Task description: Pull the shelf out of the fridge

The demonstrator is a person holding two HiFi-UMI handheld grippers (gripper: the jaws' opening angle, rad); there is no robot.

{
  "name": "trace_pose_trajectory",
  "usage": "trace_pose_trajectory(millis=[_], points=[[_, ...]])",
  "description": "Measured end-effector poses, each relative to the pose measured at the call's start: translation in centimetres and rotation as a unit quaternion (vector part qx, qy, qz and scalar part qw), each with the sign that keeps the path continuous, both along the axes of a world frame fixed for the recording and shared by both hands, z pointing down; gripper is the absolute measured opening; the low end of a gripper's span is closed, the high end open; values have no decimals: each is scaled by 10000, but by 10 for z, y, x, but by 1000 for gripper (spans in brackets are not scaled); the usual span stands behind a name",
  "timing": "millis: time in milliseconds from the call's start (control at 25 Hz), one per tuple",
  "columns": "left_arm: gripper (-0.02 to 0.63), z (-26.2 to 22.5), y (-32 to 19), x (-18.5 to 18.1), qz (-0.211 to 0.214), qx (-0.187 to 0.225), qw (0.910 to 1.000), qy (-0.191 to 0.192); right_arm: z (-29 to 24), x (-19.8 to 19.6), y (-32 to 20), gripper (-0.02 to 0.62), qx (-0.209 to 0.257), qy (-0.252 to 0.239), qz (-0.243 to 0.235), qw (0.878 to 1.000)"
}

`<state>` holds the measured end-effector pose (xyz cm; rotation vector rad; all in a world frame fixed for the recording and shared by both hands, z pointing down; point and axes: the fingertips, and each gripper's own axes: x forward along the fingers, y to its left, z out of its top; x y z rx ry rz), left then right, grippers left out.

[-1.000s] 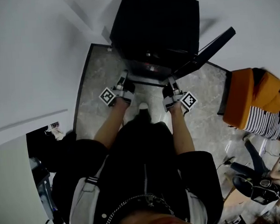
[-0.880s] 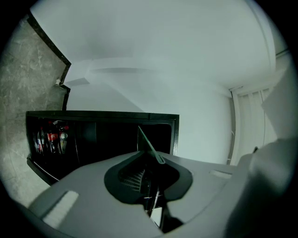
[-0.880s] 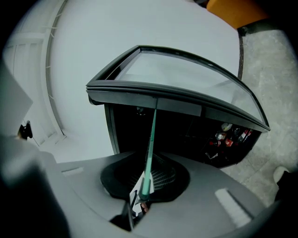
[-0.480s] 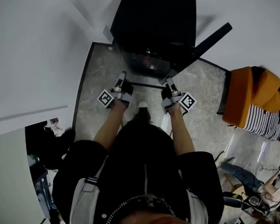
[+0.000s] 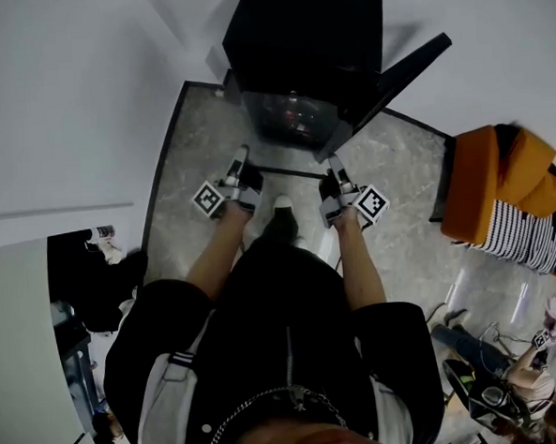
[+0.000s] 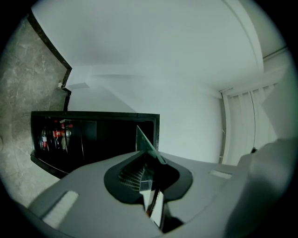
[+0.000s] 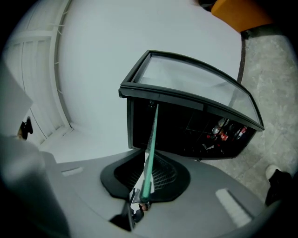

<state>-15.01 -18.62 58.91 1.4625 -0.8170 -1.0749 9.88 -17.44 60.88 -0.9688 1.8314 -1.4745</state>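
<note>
A small black fridge (image 5: 305,46) stands on the floor with its door (image 5: 409,68) swung open to the right. The clear glass shelf (image 5: 289,172) is held level in front of the fridge's opening, between my two grippers. My left gripper (image 5: 241,168) is shut on the shelf's left side, and the glass edge (image 6: 149,145) runs out from between its jaws. On the right side my right gripper (image 5: 333,172) is shut on the greenish glass edge (image 7: 151,139). Whether the shelf's far end is still inside the fridge (image 7: 186,125) I cannot tell.
Red-labelled bottles (image 6: 56,135) stand in the fridge's door rack. The person's shoe (image 5: 283,207) is on the marble floor (image 5: 191,175) just below the shelf. An orange thing with striped cloth (image 5: 502,193) lies to the right. White walls close in behind and left.
Both grippers have drawn back from the fridge toward the person, carrying the glass shelf with them. The gap between the shelf's near edge and the fridge opening has grown.
</note>
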Motion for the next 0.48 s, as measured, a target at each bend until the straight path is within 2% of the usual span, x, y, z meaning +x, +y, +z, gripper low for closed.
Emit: trace_pose_trajectory(millis=[480], points=[[32,-3,47,3,-13,67,10000,-38,1,4,46,37,-29,43,-31,10000]])
